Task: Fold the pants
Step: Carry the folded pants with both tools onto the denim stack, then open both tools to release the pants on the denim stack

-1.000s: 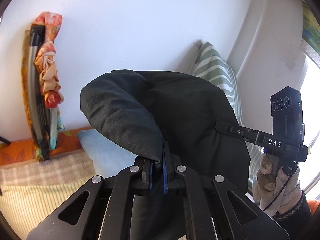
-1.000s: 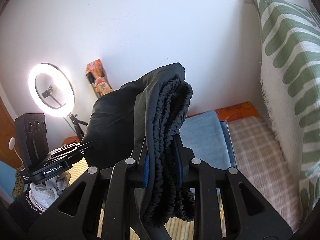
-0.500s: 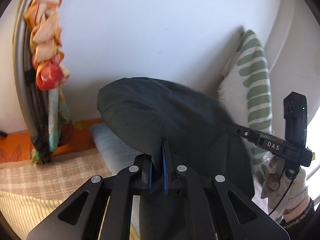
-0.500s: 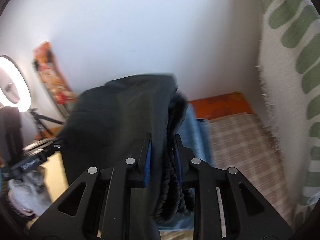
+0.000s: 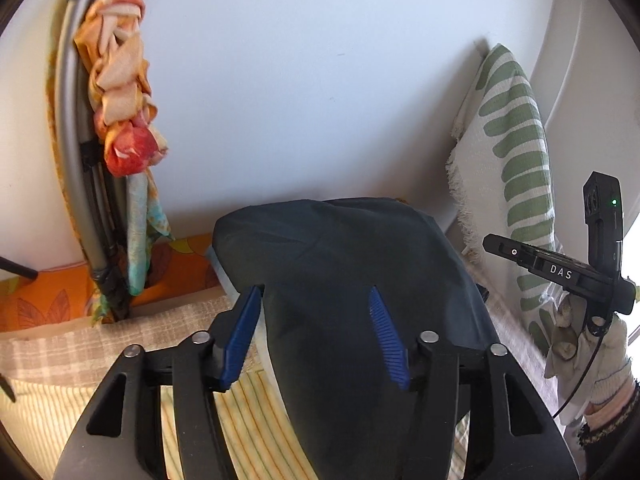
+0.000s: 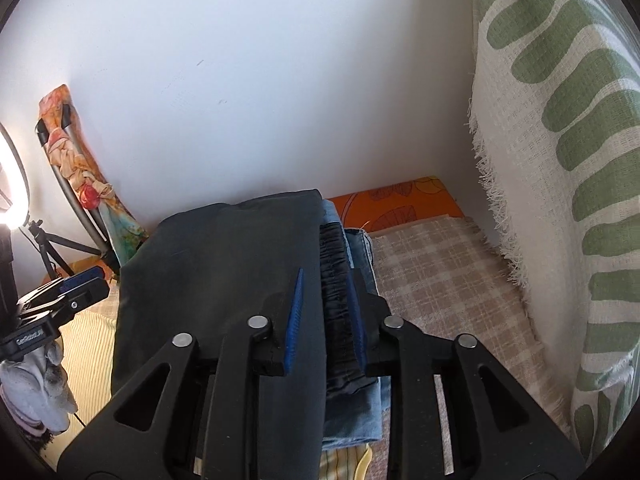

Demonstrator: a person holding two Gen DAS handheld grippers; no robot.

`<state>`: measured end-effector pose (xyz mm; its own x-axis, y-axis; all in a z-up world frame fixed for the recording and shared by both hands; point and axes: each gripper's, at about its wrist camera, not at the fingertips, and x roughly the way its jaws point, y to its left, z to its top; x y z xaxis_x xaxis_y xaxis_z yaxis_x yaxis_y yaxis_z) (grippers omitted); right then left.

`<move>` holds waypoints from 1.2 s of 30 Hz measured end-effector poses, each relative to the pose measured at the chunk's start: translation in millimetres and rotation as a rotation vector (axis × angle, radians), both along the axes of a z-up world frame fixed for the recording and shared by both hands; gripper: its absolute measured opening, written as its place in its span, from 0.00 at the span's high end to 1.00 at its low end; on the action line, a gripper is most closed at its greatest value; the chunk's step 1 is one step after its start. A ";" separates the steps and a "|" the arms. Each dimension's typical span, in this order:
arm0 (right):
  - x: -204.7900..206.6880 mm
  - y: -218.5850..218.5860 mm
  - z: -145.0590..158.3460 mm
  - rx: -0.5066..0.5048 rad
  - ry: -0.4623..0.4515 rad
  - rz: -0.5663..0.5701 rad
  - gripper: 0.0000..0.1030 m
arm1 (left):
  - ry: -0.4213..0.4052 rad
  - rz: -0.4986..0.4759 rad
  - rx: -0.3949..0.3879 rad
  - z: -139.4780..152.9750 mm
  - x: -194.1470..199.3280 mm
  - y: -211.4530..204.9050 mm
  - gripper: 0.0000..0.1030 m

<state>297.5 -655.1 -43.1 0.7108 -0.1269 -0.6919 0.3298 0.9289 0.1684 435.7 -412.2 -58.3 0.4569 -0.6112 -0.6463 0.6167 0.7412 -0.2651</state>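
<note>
The folded black pants (image 5: 340,280) lie flat on a stack of folded clothes, over light blue jeans (image 6: 360,248). My left gripper (image 5: 316,332) is open, its blue pads on either side of the pants' near end. My right gripper (image 6: 324,312) is open, its blue pads spread around the ruffled elastic waistband (image 6: 334,280) without squeezing it. The pants also show in the right wrist view (image 6: 224,264). The right gripper shows in the left wrist view (image 5: 560,272), and the left one in the right wrist view (image 6: 60,296).
A green-patterned white pillow (image 6: 560,160) stands at the right against the wall. A plaid cloth (image 6: 440,280) and an orange sheet (image 6: 400,200) cover the bed. A folded chair with floral cloth (image 5: 116,120) leans at the left. A ring light (image 6: 8,184) glows at far left.
Both grippers lowered the pants onto the stack and opened, letting go of the cloth. The pants went from hanging bunched in the air to lying flat.
</note>
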 end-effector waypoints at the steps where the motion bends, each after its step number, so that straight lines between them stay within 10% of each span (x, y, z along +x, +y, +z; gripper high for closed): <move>1: -1.3 3.7 2.3 -0.009 -0.005 0.001 0.62 | -0.012 -0.002 0.007 3.2 -3.9 1.0 0.44; 3: -7.7 13.8 8.6 -0.031 -0.020 0.008 0.42 | -0.019 -0.003 0.010 8.9 -10.4 3.4 0.37; 14: -47.4 56.2 36.2 -0.090 -0.053 0.007 0.17 | -0.049 0.006 0.001 34.0 -52.4 25.1 0.25; 36: -131.1 162.4 53.0 -0.118 -0.092 0.015 0.08 | -0.133 0.011 -0.002 68.5 -161.1 114.5 0.22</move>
